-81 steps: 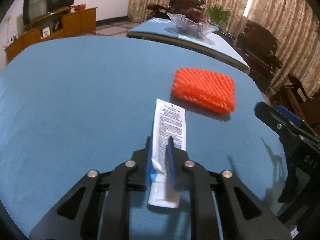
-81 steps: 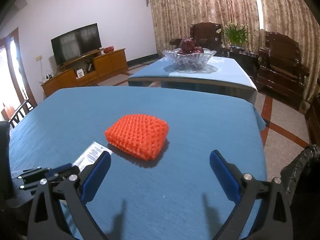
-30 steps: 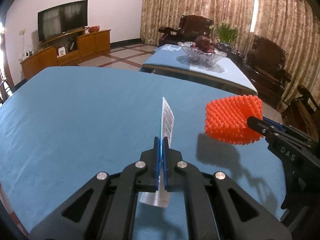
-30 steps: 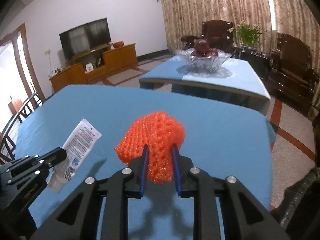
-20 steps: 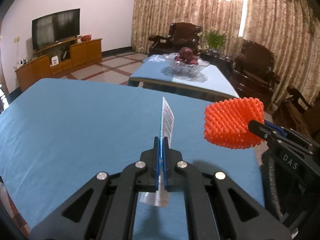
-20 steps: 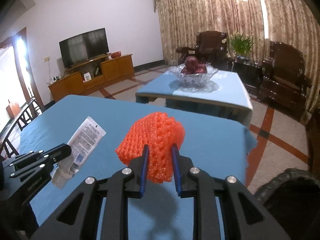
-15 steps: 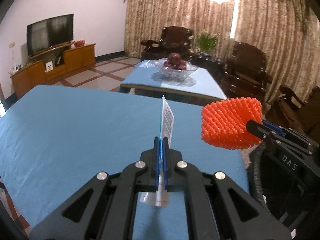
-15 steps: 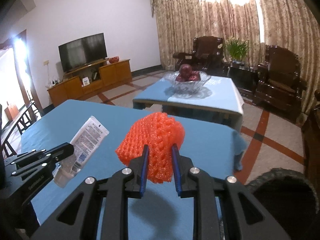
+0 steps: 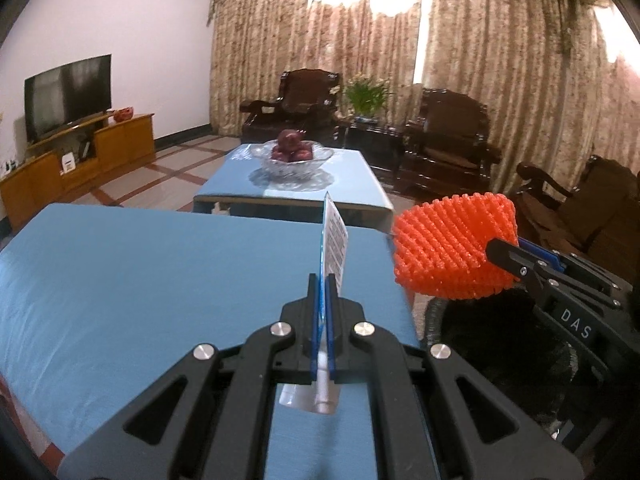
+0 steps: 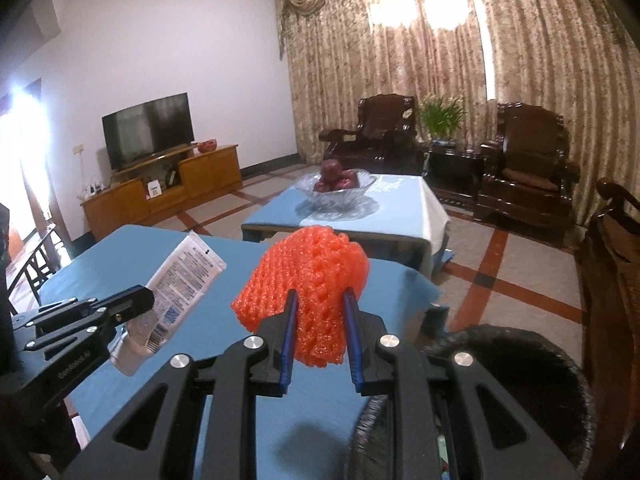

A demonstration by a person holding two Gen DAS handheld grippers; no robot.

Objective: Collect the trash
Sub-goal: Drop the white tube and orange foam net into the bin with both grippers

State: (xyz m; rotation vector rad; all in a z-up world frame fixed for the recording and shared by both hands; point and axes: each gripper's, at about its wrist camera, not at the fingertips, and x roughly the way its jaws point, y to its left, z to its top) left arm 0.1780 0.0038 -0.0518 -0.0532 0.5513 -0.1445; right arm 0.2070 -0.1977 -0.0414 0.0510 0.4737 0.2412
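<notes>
**Trash held aloft over the blue table's edge**

Left gripper clamped flat on a white squeeze tube, pads pressed nearly together, printed end raised above the blue table, cap end hanging below the jaws. Same tube seen broadside from the right wrist camera, tilted up and away, clear of the table surface.

Right gripper narrowed onto an orange foam net, blue pads sunk into its sides (squashed there, bulging above). Net carried just past the table's right edge, off the cloth.

Black bin standing on the floor beside the table's right corner, rim dark and fuzzy, below the net. Second blue-covered table beyond the blue table, bearing a glass bowl of dark red fruit.
</notes>
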